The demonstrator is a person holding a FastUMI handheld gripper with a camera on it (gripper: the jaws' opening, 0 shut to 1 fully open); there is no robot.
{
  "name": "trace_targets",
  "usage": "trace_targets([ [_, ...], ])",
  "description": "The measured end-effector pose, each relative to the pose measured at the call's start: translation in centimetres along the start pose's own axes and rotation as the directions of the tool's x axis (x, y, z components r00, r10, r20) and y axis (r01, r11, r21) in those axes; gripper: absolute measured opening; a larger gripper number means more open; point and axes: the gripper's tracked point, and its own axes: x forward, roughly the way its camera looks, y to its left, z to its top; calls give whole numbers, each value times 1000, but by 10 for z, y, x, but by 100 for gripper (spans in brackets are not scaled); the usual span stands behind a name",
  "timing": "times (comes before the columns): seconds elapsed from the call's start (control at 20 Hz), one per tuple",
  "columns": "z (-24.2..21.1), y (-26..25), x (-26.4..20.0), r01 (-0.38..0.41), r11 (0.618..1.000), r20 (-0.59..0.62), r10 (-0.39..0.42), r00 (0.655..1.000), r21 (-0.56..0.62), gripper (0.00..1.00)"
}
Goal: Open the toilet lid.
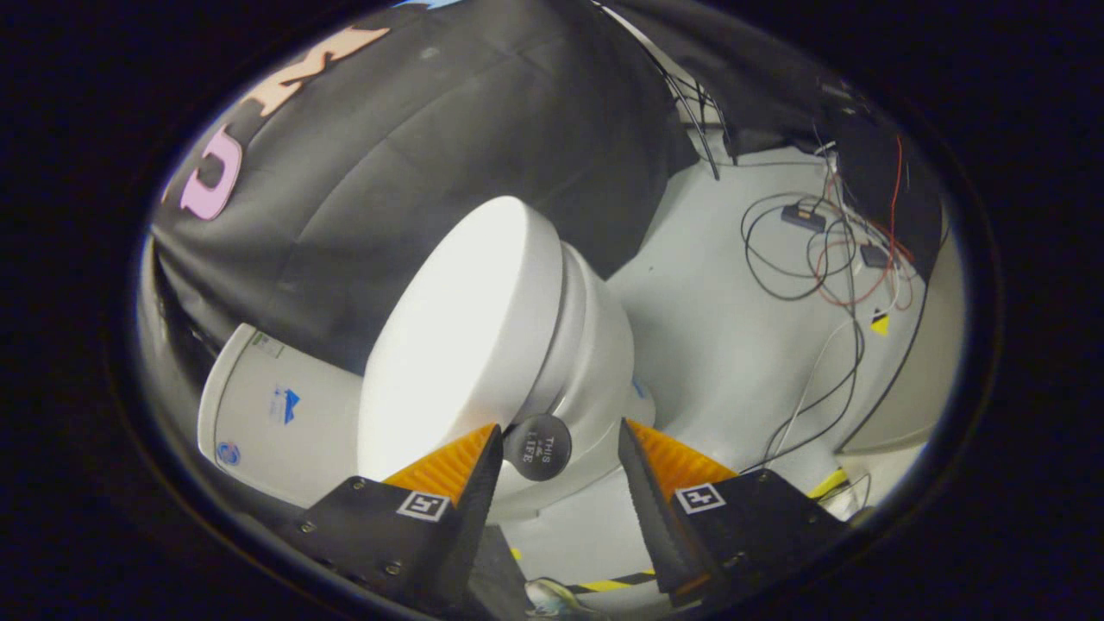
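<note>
While gaping wide and gripping nothing, the tongs [559, 440] before 1 closed toilet lid [461, 336], 1 round tab [537, 447] between 2 fingers [479, 470]

Glossy smooth ceramic-looking toilet lid [457, 345], creased matt cloth wall [448, 129], ridged pads [448, 466] on the open gripper [559, 448]

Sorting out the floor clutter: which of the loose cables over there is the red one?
The thin red cable, looping beside the small adapter boxes beyond the toilet; the others are black or white. The claw is open.
</note>
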Motion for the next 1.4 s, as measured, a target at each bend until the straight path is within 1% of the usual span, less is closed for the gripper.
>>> trace_targets([
  [0.15, -4, 8, 6, -37, 999, -23, 38, 999, 34, 80],
  [0.25, -4, 6, 11, -58, 996, -28, 59, 998, 63, 57],
  [0.35, -4, 11, 12, -100, 990, -44, 105, 994, 102, 57],
  [0.4, -2, 11, 1, -102, 983, -33, 108, 994, 156, 42],
  [0.45, -1, 13, 10, -128, 973, -34, 137, 990, 192, 27],
  [0.55, 1, 13, 13, -150, 970, -32, 159, 987, 194, 26],
  [0.6, -9, 18, 26, -162, 962, -4, 167, 986, 221, 27],
  [0.65, 3, 18, 13, -162, 960, -19, 171, 985, 231, 18],
  [0.7, 4, 17, 12, -162, 963, -17, 169, 985, 218, 10],
  [1.15, 7, 21, 1, -159, 985, -21, 160, 987, 73, 9],
  [1.3, 9, 21, -1, -137, 990, -5, 137, 991, 25, 9],
  [1.4, 9, 22, -1, -127, 992, 0, 127, 992, 5, 11],
])
